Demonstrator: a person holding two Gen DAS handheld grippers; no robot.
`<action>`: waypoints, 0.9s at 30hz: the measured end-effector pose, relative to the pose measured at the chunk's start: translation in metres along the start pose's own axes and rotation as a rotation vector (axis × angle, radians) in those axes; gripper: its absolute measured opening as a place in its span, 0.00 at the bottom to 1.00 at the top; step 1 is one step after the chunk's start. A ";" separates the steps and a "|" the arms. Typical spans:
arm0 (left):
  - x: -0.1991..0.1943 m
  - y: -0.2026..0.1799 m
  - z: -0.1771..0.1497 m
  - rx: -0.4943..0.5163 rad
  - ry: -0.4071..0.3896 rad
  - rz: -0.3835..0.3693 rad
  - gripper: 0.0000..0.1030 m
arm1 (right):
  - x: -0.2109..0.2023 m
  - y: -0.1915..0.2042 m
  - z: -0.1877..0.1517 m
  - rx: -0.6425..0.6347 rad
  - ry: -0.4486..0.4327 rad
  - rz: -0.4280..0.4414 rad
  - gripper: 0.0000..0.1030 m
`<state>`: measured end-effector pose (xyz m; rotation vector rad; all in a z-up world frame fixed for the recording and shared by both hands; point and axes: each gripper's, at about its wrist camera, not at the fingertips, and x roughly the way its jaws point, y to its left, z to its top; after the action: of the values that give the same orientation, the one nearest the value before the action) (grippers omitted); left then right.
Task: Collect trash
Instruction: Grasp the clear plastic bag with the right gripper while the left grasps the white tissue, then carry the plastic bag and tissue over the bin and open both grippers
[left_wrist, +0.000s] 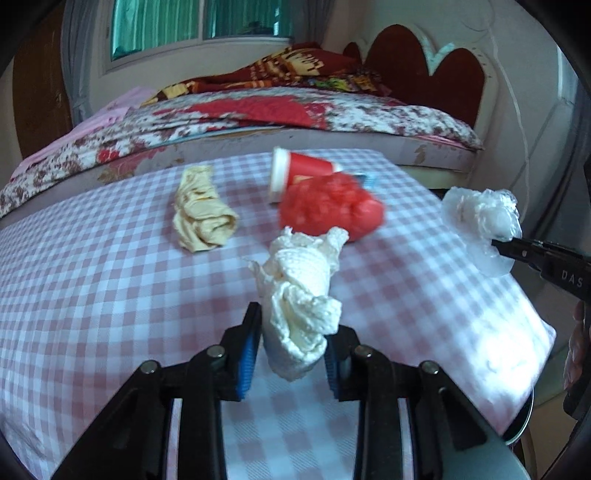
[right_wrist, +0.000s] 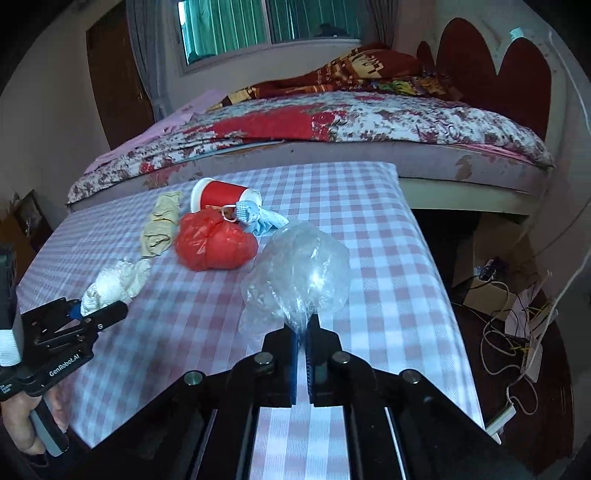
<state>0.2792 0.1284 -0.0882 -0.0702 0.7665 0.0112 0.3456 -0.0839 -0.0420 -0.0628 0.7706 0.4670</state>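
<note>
Here, in the left wrist view, the left tongs (left_wrist: 291, 347) stand partly closed around a crumpled white paper towel (left_wrist: 301, 295), their blue pads pressing its lower folds, and the wad sits raised over the pink checked surface (left_wrist: 92, 280). Beyond it lie a beige crumpled bag (left_wrist: 201, 214), a red plastic bag (left_wrist: 328, 206) and a tipped red cup (left_wrist: 299, 171), with the bed (left_wrist: 258, 118) behind. At the right edge the right tongs (left_wrist: 496, 242) pinch a clear plastic bag (left_wrist: 480, 218). In the right wrist view, the right tongs (right_wrist: 303, 332) are shut tight on the clear bag's neck, the bag (right_wrist: 303, 273) ballooning above the surface. A blue face mask (right_wrist: 264, 219) lies touching the cup (right_wrist: 221, 195).
</note>
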 end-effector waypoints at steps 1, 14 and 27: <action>-0.004 -0.005 -0.002 0.009 -0.004 -0.005 0.31 | -0.004 0.000 -0.002 0.002 -0.004 0.001 0.03; -0.050 -0.057 -0.019 0.076 -0.051 -0.085 0.31 | -0.090 -0.012 -0.042 0.033 -0.104 -0.002 0.03; -0.081 -0.133 -0.033 0.164 -0.079 -0.188 0.31 | -0.172 -0.050 -0.089 0.112 -0.184 -0.069 0.03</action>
<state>0.2025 -0.0049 -0.0483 0.0141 0.6773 -0.2265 0.2023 -0.2146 0.0057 0.0572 0.6107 0.3577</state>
